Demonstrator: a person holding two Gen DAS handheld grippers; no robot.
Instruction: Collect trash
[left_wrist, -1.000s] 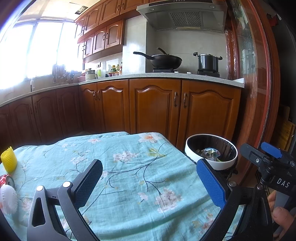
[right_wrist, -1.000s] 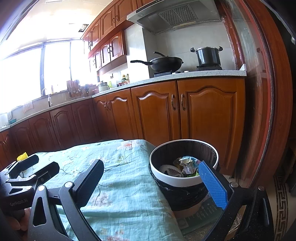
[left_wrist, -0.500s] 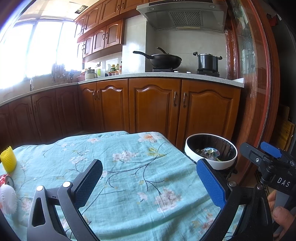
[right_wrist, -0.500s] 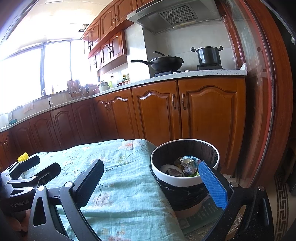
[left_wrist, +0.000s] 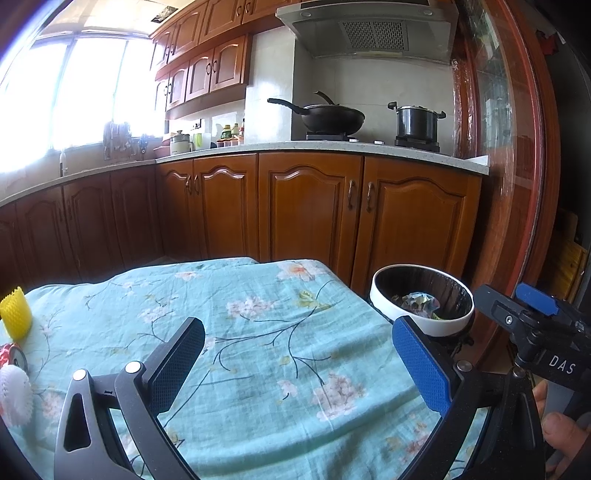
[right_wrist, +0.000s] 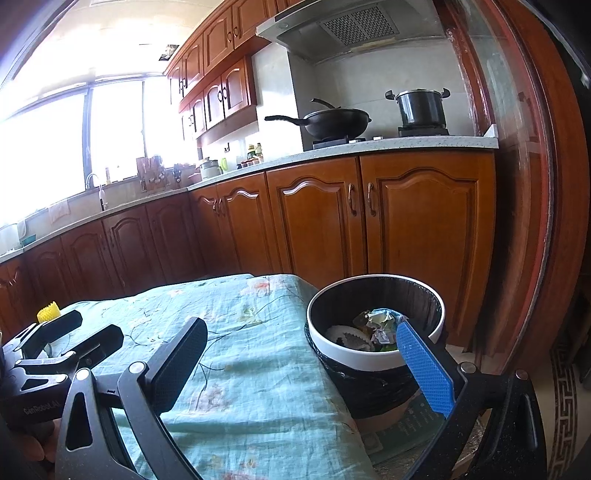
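A white-rimmed trash bin (right_wrist: 373, 360) with a black liner stands off the table's right edge and holds crumpled wrappers (right_wrist: 376, 325); it also shows in the left wrist view (left_wrist: 424, 323). My left gripper (left_wrist: 295, 365) is open and empty over the floral tablecloth (left_wrist: 258, 332). My right gripper (right_wrist: 299, 363) is open and empty, its blue finger beside the bin's rim. At the table's left edge sit a yellow foam net (left_wrist: 14, 314), a red can (left_wrist: 13, 356) and a white foam net (left_wrist: 13, 393).
Wooden kitchen cabinets (left_wrist: 314, 206) run behind the table, with a wok (left_wrist: 328, 116) and a pot (left_wrist: 417, 120) on the stove. A red wooden door frame (right_wrist: 535, 221) stands right of the bin. The left gripper body (right_wrist: 55, 354) shows at the right wrist view's left.
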